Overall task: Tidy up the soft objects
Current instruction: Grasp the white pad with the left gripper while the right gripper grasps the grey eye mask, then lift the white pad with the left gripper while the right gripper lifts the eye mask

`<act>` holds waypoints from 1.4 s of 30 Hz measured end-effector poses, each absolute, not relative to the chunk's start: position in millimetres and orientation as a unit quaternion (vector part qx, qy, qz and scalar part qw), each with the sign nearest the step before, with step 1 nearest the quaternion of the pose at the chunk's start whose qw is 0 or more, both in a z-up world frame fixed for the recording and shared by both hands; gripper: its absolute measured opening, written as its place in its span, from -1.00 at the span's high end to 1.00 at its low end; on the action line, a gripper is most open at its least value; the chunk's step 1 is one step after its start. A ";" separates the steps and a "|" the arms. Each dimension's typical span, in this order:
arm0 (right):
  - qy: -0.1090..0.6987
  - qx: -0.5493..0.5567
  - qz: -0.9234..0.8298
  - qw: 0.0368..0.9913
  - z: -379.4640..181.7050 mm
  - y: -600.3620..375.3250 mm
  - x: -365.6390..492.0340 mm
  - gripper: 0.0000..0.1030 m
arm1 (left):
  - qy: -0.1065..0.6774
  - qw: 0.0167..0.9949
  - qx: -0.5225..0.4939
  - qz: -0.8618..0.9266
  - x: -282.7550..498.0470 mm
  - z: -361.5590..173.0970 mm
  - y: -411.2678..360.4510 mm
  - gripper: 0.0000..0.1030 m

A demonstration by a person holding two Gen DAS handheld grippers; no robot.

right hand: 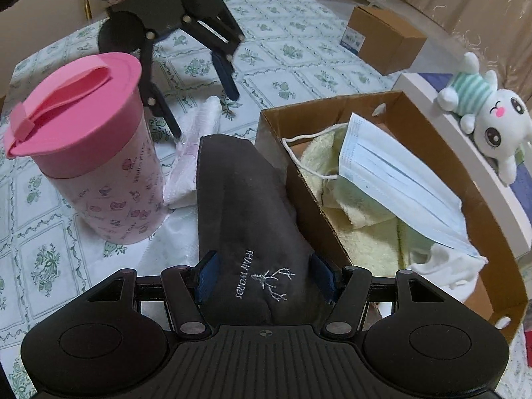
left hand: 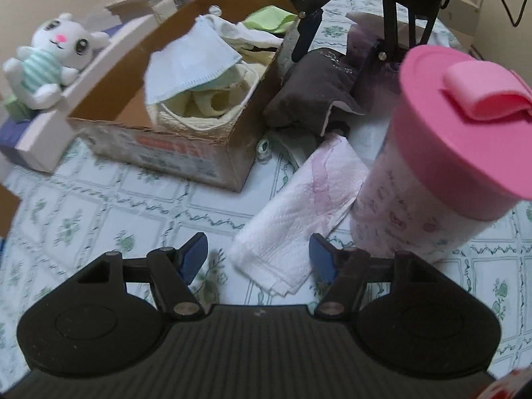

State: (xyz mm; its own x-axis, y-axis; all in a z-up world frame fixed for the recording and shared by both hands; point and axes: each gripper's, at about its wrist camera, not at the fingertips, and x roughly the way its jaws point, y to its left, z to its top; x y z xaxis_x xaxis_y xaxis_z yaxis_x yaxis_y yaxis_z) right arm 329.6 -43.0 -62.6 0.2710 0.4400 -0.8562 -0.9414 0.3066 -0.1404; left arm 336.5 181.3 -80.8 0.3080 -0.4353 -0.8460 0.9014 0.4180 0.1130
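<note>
Grey plush fabric fills the gap between the right gripper's [right hand: 264, 274] jaws: the grey pouch [right hand: 246, 219], stitched with a small antler motif, lies lengthwise between the two blue pads [right hand: 206, 274], which stand apart on either side of it; whether they press on it I cannot tell. The pouch rests on the tabletop [right hand: 43, 232] right against the outer wall of the cardboard box [right hand: 316, 196], with the pink-lidded cup [right hand: 89, 153] just beside it on the other side.

Inside the box lie a pale yellow towel [right hand: 365, 232] and a blue face mask [right hand: 392, 179] draped over it. A white plush toy [right hand: 485, 116] sits on the white ledge beyond the box's far wall.

Over at the left gripper [left hand: 259, 256], the jaws stand wide apart and hold nothing. A folded white paper towel [left hand: 299, 209] lies on the tabletop ahead of them, its near corner reaching into the gap between the pads, its far end tucked against the cup's base.
</note>
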 end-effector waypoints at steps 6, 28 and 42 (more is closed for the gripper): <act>0.378 -0.335 0.483 0.715 -68.6 -43.5 334.4 -0.10 | 0.413 0.723 0.290 -0.472 346.5 -87.5 175.9 0.10; 0.349 -0.203 0.412 0.817 31.2 -98.9 311.1 0.87 | 0.407 0.818 0.218 -0.342 295.7 -11.5 213.8 0.78; 0.413 -0.124 0.384 0.817 29.7 -116.7 299.5 0.86 | 0.406 0.857 0.157 -0.275 268.0 30.9 219.0 0.78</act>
State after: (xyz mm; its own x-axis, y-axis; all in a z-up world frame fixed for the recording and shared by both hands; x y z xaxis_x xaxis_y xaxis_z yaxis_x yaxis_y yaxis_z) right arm 299.5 -116.7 29.7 0.3646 0.5249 -0.7691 -0.7293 0.6745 0.1146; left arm 268.0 219.0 30.9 0.5184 -0.3435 -0.7831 0.5988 0.7996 0.0457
